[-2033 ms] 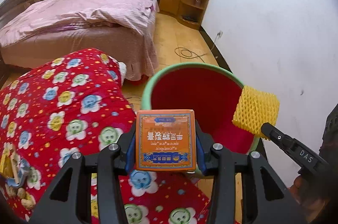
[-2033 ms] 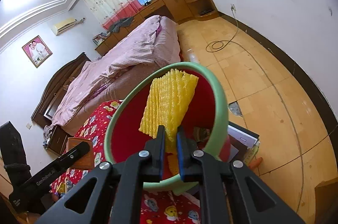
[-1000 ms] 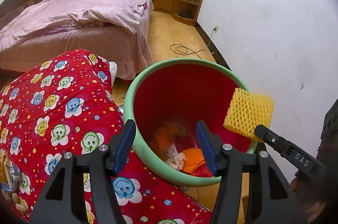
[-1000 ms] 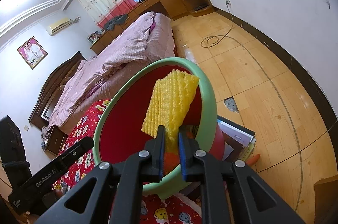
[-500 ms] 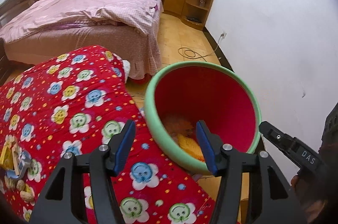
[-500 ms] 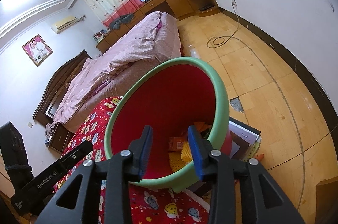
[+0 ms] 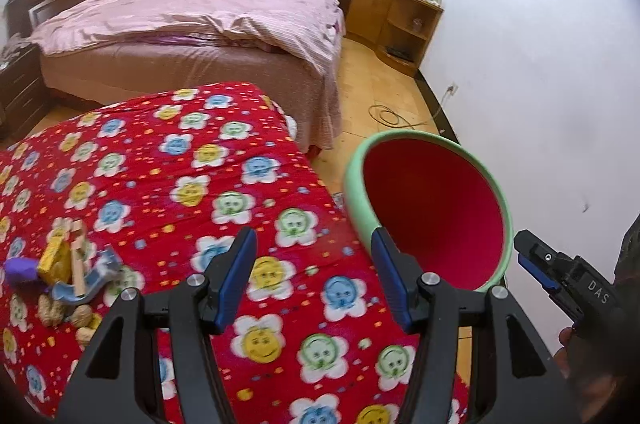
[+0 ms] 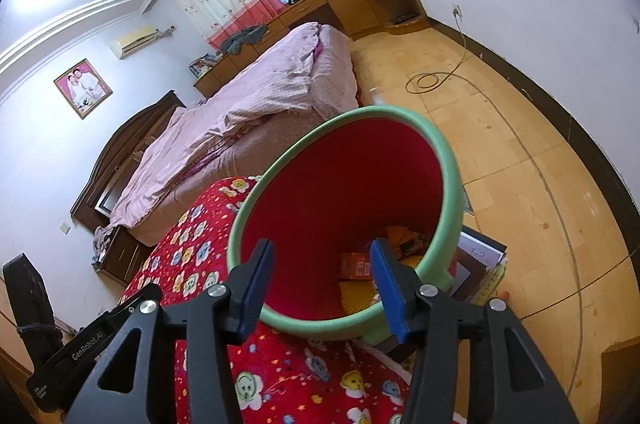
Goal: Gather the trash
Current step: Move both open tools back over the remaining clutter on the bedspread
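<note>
Both tongs released & empty: remaining trash pile point(image 7: 64, 276) (wrappers, nut shells) lies at the worktop's left edge, well left of left tongs point(image 7: 314, 274), so left is nearer, while right tongs point(image 8: 322, 284) hang over the bin point(image 8: 448, 191) at the right edge.

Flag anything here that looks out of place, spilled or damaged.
A litter heap of wrappers, sticks and nut shells lies on the red flowered cloth, outside the green-rimmed bin. A floor tile beside the bin looks chipped. Both grippers hang open and empty.
</note>
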